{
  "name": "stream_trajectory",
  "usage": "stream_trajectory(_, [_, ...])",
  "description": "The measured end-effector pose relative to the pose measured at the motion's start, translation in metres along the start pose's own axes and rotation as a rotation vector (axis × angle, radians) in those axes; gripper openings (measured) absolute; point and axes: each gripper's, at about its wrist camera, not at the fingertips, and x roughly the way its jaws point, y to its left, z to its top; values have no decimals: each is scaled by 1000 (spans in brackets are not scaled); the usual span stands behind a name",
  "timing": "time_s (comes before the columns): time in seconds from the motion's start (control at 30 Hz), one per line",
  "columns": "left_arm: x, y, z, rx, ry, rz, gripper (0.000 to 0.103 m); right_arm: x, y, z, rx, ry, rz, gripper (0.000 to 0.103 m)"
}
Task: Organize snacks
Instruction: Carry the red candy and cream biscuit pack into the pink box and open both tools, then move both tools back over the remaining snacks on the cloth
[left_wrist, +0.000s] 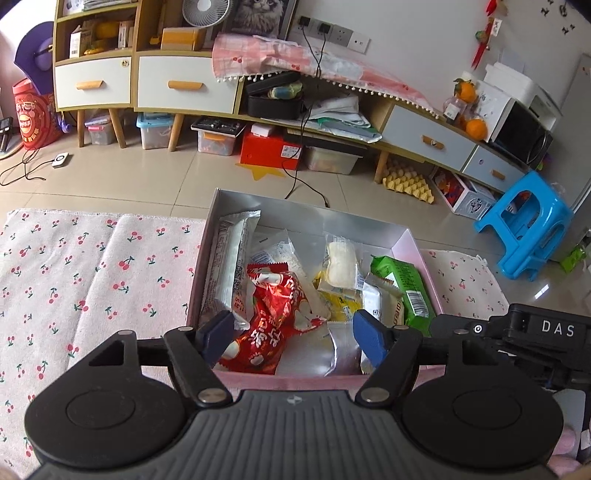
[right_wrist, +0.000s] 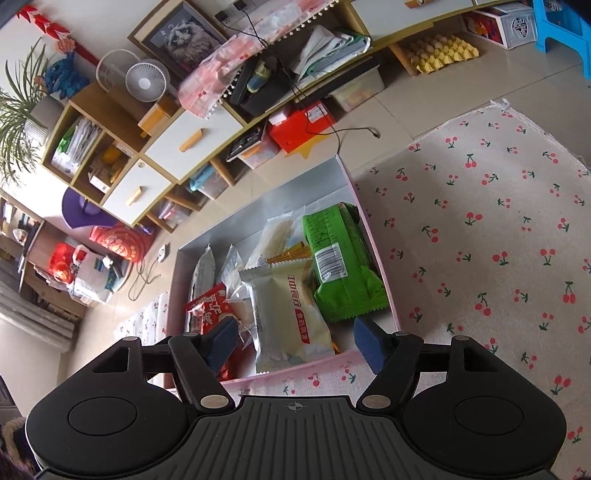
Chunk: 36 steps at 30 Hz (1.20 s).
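One shallow pink box (left_wrist: 415, 242) with a silver lining sits on a cherry-print cloth (left_wrist: 92, 280) spread over the counter, its far end reaching the cloth's far edge. Inside lie several wrapped snacks, overlapping: one red packet (left_wrist: 273, 314) at the near left, one long white bar (left_wrist: 231, 266) against the left wall, one green packet (left_wrist: 406, 288) along the right wall, one cream packet (right_wrist: 286, 317) in the near middle, and one clear pack of pale wafers (left_wrist: 341, 266) toward the far middle. Others are partly buried, so an exact count is not possible.

Two grippers are in use, each tilted steeply downward over the near end of the box. The left gripper (left_wrist: 293, 338) hangs above the red packet with its blue pads (left_wrist: 218, 338) parted about halfway, gripping nothing. The right gripper (right_wrist: 295, 341) hangs above the cream packet, its pads (right_wrist: 369, 341) likewise spread about halfway, holding nothing. The right gripper's black body shows at the right edge of the left wrist view.
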Motion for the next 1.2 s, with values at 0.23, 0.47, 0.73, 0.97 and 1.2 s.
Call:
stream_trajectory(0.23, [-22,3,-13,15,9,25,82,-25,5,-15,-31,7,-31,76])
stream_trajectory(0.47, [-43,11,-29,0,26,32,92,-47,6,-31,-43,15,-49,85])
stream_trajectory(0.73, [-60,26,-48,-36,34,50,100,-57,8,-49,-66,31,-76,87])
stream_trajectory(0.97, [-63,41,-68,-55,27,80,102,-56,8,-69,-121,29,-91,89])
stream_trajectory(1.2, [-64,51,-79,6,59,86,102,-45,20,-95,-317,53,-167,89])
